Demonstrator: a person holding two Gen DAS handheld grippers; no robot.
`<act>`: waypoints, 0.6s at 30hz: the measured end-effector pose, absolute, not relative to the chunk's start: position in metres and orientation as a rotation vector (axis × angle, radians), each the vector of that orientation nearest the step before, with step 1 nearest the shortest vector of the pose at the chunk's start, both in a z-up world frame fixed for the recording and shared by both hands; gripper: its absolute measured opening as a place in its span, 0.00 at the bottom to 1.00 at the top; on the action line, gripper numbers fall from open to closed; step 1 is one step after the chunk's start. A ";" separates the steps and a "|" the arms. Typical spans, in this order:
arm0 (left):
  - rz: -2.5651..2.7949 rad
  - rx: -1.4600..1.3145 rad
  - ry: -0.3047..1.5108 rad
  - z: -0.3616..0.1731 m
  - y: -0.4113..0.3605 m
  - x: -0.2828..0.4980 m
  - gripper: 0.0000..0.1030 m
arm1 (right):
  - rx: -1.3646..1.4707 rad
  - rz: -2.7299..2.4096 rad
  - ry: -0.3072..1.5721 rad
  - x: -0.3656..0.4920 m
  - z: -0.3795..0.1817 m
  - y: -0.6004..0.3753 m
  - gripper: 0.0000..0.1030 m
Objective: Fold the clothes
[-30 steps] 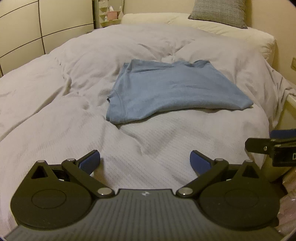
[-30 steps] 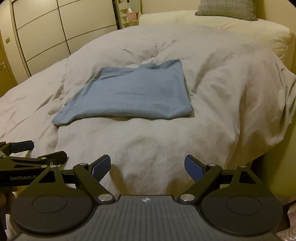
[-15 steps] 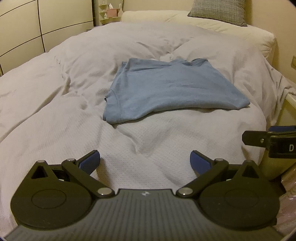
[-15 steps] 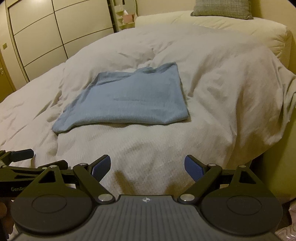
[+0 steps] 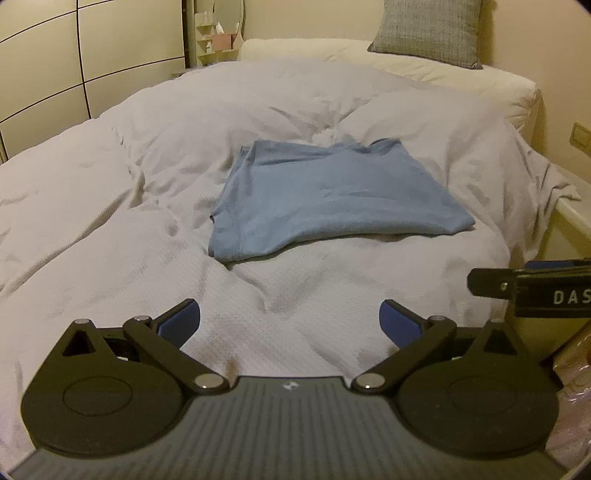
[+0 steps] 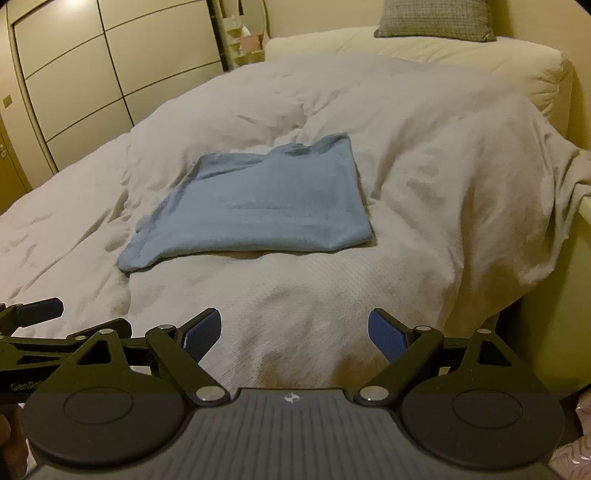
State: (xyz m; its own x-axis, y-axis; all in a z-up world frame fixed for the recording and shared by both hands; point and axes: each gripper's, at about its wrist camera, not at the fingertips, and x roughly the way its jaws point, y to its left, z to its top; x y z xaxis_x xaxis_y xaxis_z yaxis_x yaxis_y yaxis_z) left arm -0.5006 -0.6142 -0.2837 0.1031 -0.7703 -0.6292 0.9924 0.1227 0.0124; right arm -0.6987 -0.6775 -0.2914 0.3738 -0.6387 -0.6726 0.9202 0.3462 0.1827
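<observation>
A light blue garment (image 5: 328,199) lies folded flat in the middle of the bed, its hem corner nearest me at the lower left; the right wrist view shows the same garment (image 6: 262,206). My left gripper (image 5: 290,323) is open and empty, held back over the near part of the duvet, well short of the cloth. My right gripper (image 6: 294,334) is likewise open with nothing between its blue pads, also short of the garment. The right gripper's side shows at the right edge of the left wrist view, and the left gripper's side at the left edge of the right wrist view.
A white rumpled duvet (image 5: 110,206) covers the bed. A grey cushion (image 5: 428,33) rests on the cream headboard end (image 6: 443,51). Wardrobe doors (image 6: 92,66) stand to the left, a small shelf (image 5: 218,37) beyond. The bed's right edge drops off beside a pale wall (image 6: 554,332).
Both grippers have drawn back and risen slightly, so the garment appears a little farther away. The garment itself has not moved, and both stay open.
</observation>
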 end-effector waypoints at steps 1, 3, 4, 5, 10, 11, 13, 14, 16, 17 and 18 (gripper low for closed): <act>-1.387 0.498 0.543 -0.282 -0.612 -0.502 0.99 | 0.601 -1.078 0.547 -0.699 -0.290 -0.675 0.86; -1.392 0.498 0.531 -0.279 -0.606 -0.504 0.99 | 0.594 -1.086 0.551 -0.699 -0.286 -0.670 0.86; -1.392 0.501 0.523 -0.277 -0.604 -0.506 0.99 | 0.591 -1.091 0.553 -0.699 -0.284 -0.668 0.86; -1.392 0.504 0.516 -0.275 -0.601 -0.508 0.99 | 0.586 -1.099 0.556 -0.700 -0.283 -0.665 0.86; -1.398 0.508 0.495 -0.269 -0.587 -0.514 0.99 | 0.553 -1.148 0.573 -0.707 -0.274 -0.651 0.86; -1.401 0.505 0.497 -0.268 -0.585 -0.514 0.99 | 0.553 -1.155 0.573 -0.709 -0.273 -0.649 0.86; -1.411 0.497 0.508 -0.267 -0.579 -0.515 0.99 | 0.560 -1.161 0.563 -0.713 -0.270 -0.645 0.86; -1.414 0.493 0.512 -0.266 -0.577 -0.515 0.99 | 0.564 -1.163 0.558 -0.716 -0.268 -0.642 0.86; -1.419 0.485 0.515 -0.263 -0.572 -0.516 0.99 | 0.571 -1.168 0.547 -0.720 -0.265 -0.638 0.86; -1.420 0.482 0.514 -0.262 -0.569 -0.516 0.99 | 0.572 -1.169 0.544 -0.722 -0.264 -0.635 0.86; -1.419 0.479 0.510 -0.261 -0.567 -0.516 0.99 | 0.572 -1.171 0.542 -0.724 -0.262 -0.632 0.86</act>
